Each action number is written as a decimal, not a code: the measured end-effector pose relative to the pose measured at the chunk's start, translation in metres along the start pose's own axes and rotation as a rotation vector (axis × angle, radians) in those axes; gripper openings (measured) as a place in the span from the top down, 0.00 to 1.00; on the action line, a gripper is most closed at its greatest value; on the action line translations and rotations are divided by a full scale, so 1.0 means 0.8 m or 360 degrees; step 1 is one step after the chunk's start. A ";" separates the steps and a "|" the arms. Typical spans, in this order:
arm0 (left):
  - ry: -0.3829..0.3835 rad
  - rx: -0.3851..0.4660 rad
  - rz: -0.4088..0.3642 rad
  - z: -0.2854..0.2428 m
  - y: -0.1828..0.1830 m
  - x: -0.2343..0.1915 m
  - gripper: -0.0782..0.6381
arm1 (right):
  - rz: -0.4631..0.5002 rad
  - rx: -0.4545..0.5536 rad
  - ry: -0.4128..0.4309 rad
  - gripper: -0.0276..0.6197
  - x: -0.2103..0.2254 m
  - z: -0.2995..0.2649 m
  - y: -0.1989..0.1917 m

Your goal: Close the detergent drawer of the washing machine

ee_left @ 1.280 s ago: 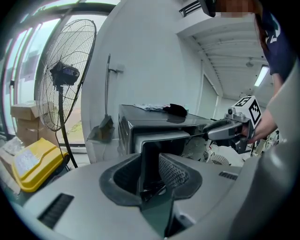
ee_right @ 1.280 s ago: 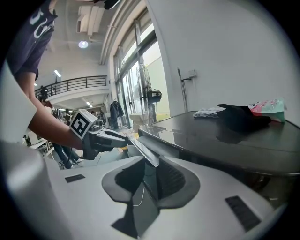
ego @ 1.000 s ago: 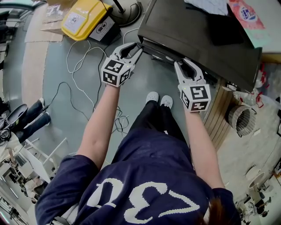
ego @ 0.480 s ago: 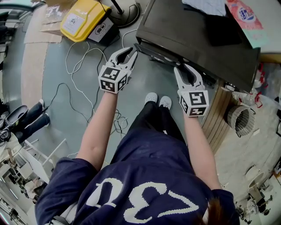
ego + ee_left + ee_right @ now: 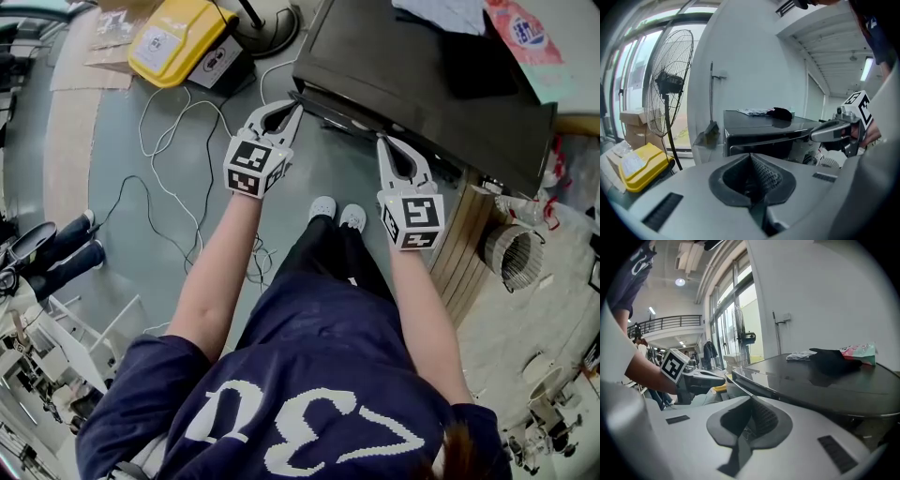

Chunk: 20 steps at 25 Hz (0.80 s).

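Note:
The dark washing machine (image 5: 422,84) stands at the upper right of the head view, its front top edge facing me. I cannot make out the detergent drawer on its front panel (image 5: 759,140). My left gripper (image 5: 294,106) is shut, its tips by the machine's front left corner. My right gripper (image 5: 384,139) is shut too, its tips at the front edge further right. Both pairs of jaws have just been closing, with nothing between them. In each gripper view the pads meet, left (image 5: 751,155) and right (image 5: 751,399). Whether either tip touches the machine I cannot tell.
A yellow case (image 5: 178,37) and a fan base (image 5: 272,28) sit on the floor to the left, with white cables (image 5: 178,159) trailing below them. Clothes (image 5: 450,14) and a pink packet (image 5: 525,28) lie on the machine top. A silver duct (image 5: 511,253) lies at the right.
Both grippers' jaws stood open before and are now shut. The left gripper has shifted slightly right, toward the machine's corner. The right gripper has hardly moved.

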<state>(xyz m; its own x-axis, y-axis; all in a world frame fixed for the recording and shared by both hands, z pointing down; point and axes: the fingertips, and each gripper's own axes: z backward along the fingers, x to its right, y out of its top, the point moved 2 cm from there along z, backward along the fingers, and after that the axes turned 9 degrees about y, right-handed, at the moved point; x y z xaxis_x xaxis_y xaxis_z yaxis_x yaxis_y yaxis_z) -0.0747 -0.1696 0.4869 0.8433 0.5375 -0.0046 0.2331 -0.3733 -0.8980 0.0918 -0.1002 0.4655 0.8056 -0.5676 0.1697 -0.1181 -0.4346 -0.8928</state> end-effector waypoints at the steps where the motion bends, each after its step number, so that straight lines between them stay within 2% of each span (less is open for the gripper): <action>1: -0.0010 0.0011 0.0018 -0.002 0.003 0.000 0.86 | 0.0004 -0.0002 0.0001 0.93 -0.001 -0.002 0.001; 20: -0.0012 0.0021 -0.0004 -0.018 0.011 -0.004 0.86 | 0.0017 -0.0008 -0.0030 0.93 0.009 -0.016 0.009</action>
<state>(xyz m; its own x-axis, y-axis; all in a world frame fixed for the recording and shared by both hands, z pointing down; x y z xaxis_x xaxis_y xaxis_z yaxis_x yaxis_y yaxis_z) -0.0684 -0.1857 0.4853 0.8391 0.5439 -0.0055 0.2286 -0.3618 -0.9038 0.0892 -0.1163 0.4660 0.8151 -0.5589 0.1525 -0.1294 -0.4323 -0.8924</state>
